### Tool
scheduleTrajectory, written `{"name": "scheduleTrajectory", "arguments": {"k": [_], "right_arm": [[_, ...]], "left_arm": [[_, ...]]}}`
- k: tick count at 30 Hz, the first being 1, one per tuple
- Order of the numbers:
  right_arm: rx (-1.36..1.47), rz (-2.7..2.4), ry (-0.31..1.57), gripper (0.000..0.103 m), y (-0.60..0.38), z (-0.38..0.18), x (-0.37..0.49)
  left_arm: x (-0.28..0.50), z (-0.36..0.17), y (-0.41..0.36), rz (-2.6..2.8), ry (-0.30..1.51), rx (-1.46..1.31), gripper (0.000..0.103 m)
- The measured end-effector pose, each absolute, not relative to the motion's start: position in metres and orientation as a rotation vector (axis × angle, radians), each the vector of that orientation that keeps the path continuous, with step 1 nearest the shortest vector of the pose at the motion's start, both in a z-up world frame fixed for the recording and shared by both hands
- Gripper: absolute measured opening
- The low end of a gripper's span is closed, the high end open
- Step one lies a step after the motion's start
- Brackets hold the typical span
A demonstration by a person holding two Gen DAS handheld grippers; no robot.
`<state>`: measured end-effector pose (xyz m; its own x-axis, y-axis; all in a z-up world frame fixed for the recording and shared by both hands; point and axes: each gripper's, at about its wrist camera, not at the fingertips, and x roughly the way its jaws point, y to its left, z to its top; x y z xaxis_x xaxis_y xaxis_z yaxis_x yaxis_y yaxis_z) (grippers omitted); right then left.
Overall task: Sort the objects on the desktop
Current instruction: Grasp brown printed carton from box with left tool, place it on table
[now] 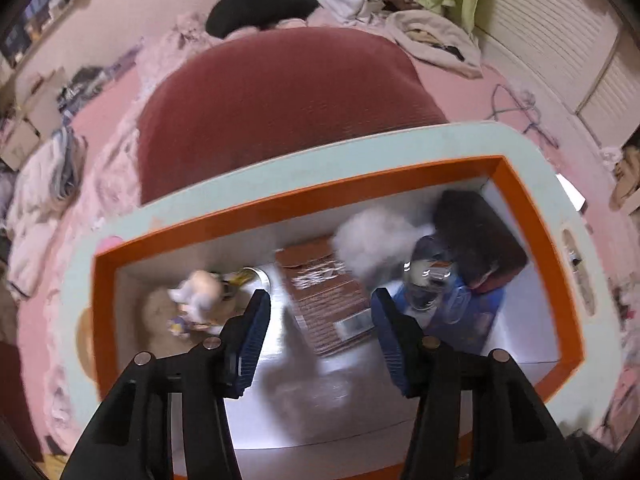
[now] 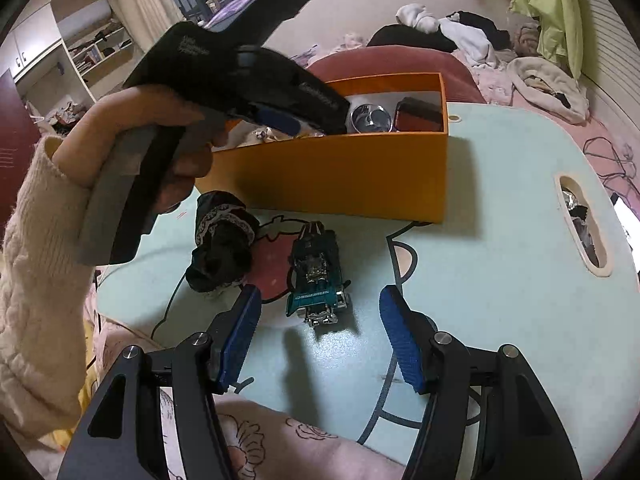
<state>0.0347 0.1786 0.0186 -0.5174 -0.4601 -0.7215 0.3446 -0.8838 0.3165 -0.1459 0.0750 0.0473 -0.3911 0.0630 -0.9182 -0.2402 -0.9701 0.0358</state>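
My right gripper [image 2: 320, 332] is spread, empty, above the toy car [image 2: 318, 276] at frame centre: small, rigid, likely light; I'd pinch its 2 long sides.

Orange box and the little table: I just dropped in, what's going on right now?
A person is sorting small items into the orange box on the pale table. The left gripper hangs open and empty over the box, which already holds a brown packet, a red-and-black case, a white fluffy item and other bits. The right gripper, also open, is lined up on the teal toy car on the table. A black lacy cloth lies beside the car, also outside the box.
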Motion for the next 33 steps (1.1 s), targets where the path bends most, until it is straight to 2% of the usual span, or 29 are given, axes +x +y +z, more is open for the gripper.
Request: {"name": "scheduleTrajectory", "arguments": {"k": [2, 4, 6, 7, 11, 16, 21, 24, 27, 31, 33], "right_arm": [[1.197, -2.382, -0.196, 0.062, 0.181, 0.019, 0.034], [1.202, -2.378, -0.201, 0.062, 0.182, 0.017, 0.033], [1.202, -2.377, -0.202, 0.062, 0.183, 0.017, 0.033], [1.202, -2.376, -0.202, 0.062, 0.183, 0.016, 0.033], [1.205, -2.373, -0.208, 0.062, 0.184, 0.016, 0.033], [1.205, -2.367, -0.231, 0.062, 0.187, 0.017, 0.037], [1.207, -2.363, -0.238, 0.062, 0.188, 0.018, 0.038], [1.207, -2.365, -0.239, 0.062, 0.188, 0.018, 0.039], [1.206, -2.365, -0.242, 0.062, 0.189, 0.019, 0.040], [1.189, -2.368, -0.249, 0.062, 0.190, 0.021, 0.041], [1.163, -2.377, -0.263, 0.062, 0.192, 0.024, 0.043]], "left_arm": [[-0.147, 0.036, 0.080, 2.414, 0.303, -1.685, 0.045], [-0.143, 0.032, 0.083, 2.433, 0.336, -1.667, 0.045], [-0.143, 0.032, 0.081, 2.406, 0.278, -1.648, 0.030], [-0.144, 0.033, 0.078, 2.389, 0.239, -1.645, 0.018], [-0.132, 0.050, 0.063, 2.472, 0.136, -1.509, 0.018], [-0.082, 0.096, 0.030, 2.508, -0.108, -1.213, 0.018], [-0.034, 0.120, 0.006, 2.510, -0.239, -1.098, 0.018], [-0.005, 0.113, -0.002, 2.448, -0.286, -1.108, 0.018], [0.014, 0.087, -0.013, 2.514, -0.260, -1.178, 0.018], [0.022, 0.057, -0.010, 2.407, -0.378, -1.209, 0.018], [0.025, 0.057, 0.004, 2.419, -0.332, -1.155, 0.018]]}}
